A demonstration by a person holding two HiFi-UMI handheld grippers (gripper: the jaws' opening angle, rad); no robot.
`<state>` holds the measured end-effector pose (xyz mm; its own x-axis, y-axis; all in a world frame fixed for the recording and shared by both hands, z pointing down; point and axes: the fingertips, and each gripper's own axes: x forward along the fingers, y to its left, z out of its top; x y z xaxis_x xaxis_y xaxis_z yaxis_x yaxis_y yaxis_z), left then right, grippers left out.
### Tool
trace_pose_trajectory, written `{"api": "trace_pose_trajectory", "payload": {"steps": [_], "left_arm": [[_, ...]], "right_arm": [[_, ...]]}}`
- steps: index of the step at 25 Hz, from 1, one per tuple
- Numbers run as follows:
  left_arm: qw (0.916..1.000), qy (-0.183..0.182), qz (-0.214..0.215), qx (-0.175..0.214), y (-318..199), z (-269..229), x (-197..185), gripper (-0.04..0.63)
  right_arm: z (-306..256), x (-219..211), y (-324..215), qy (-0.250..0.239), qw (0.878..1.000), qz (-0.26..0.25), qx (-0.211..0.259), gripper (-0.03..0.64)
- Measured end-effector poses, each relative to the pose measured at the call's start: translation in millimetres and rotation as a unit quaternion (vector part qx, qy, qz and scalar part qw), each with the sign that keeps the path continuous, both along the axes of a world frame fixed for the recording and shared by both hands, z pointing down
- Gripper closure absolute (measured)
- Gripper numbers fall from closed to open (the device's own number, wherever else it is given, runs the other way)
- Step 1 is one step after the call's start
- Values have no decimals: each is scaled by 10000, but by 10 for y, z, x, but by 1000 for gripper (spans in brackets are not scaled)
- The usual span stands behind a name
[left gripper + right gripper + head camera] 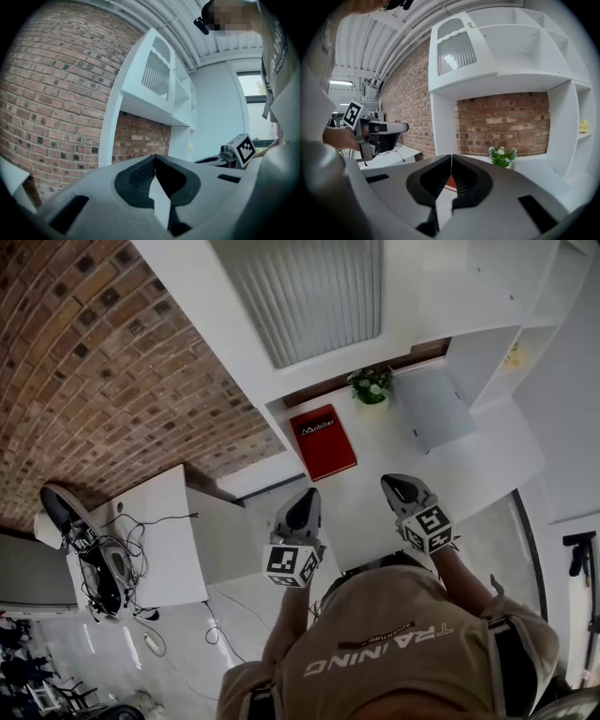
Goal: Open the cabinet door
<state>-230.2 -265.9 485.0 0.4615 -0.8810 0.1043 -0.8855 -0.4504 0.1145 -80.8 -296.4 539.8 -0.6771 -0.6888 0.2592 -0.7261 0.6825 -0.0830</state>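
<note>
The cabinet door [309, 296] is a white frame with ribbed glass, high on the white wall unit, and it stands closed. It also shows in the left gripper view as the cabinet door [155, 76] and in the right gripper view as the cabinet door [457, 50]. My left gripper [307, 495] and right gripper [394, 481] hover side by side over the white counter [487, 460], well short of the door. The left gripper [155, 157] has its jaws closed tip to tip with nothing held. The right gripper [451, 157] is likewise shut and empty.
On the counter lie a red book [322, 442], a small potted plant [370, 385] and a grey board [433, 409]. Open shelves [525, 343] rise at the right. A lower white desk [150, 531] with cables and a black chair [56, 507] stand left, against the brick wall.
</note>
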Motion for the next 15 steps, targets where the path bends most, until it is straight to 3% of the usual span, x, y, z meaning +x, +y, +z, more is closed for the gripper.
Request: {"api": "trace_pose_trajectory", "payload": {"steps": [7, 15], "left_arm": [[9997, -15, -83, 210, -190, -200, -58, 586], [9988, -77, -57, 477, -232, -407, 306, 586]], "right_arm": [[-308, 181, -34, -28, 9988, 60, 478, 603], [-367, 530, -107, 116, 9980, 1, 618, 603]]}}
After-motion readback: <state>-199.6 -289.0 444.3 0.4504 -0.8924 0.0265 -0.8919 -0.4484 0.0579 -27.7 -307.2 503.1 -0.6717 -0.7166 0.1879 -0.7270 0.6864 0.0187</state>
